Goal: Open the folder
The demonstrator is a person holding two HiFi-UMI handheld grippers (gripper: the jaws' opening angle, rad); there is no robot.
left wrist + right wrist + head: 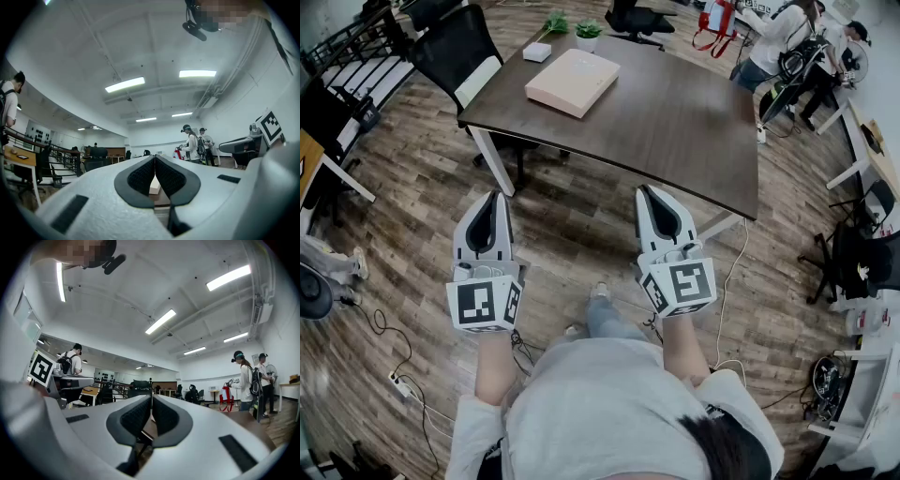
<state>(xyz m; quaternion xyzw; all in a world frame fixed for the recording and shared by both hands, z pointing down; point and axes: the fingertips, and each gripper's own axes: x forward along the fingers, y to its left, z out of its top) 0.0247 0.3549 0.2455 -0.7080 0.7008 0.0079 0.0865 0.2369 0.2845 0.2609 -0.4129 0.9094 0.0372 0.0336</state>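
Observation:
The pink folder [572,82] lies shut on the far left part of the dark wooden table [675,122]. My left gripper [496,195] is shut and empty, held level over the floor short of the table's near left edge. In the left gripper view its pads [140,177] meet at the tip, and a pale bit of the folder [154,187] shows below them. My right gripper [644,188] is also shut and empty, just before the table's near edge. Its tips touch in the right gripper view [151,397].
A small white box [537,52] and two little potted plants [589,30] stand behind the folder. A black office chair [455,42] is at the table's left end. People [783,37] stand at the back right. Cables [394,375] lie on the wooden floor.

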